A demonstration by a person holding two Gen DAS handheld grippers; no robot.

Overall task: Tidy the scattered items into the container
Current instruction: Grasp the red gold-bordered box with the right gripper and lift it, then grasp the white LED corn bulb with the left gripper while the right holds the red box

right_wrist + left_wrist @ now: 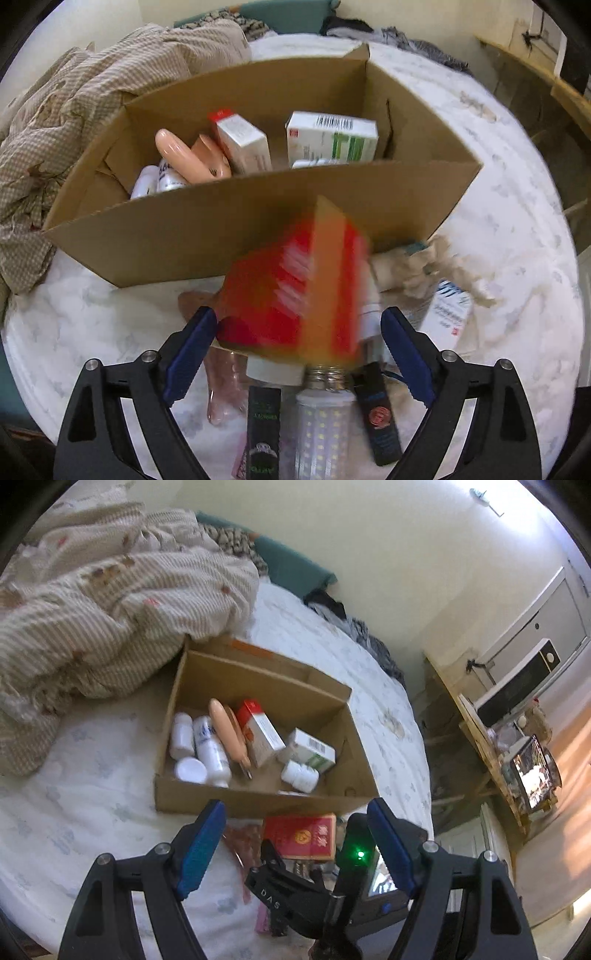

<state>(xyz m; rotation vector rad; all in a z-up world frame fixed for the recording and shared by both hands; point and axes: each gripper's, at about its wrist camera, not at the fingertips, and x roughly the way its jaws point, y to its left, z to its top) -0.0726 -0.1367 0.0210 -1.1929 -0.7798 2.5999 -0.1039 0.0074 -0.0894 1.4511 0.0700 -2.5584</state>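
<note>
An open cardboard box [258, 806] stands on the bed, holding white bottles [207, 746], a peach-coloured tool [227, 731], a red-and-white carton [260, 734] and a green-and-white carton [312, 749]. My left gripper [295, 849] hangs open just in front of the box's near wall. My right gripper [297, 354] is open, and a motion-blurred red box [295, 295] sits between its fingers, with a gap at the right finger. The same red box [299, 836] shows below the left gripper. An LED bulb [321, 424] and two black tubes [264, 424] lie on the sheet beneath.
A crumpled checked blanket [110, 609] presses against the box's left side. A white carton [447, 310] and crumpled paper [424, 269] lie right of the box, and a pink translucent piece [221, 391] lies to the left. The bed's edge and a wooden shelf [480, 738] are to the right.
</note>
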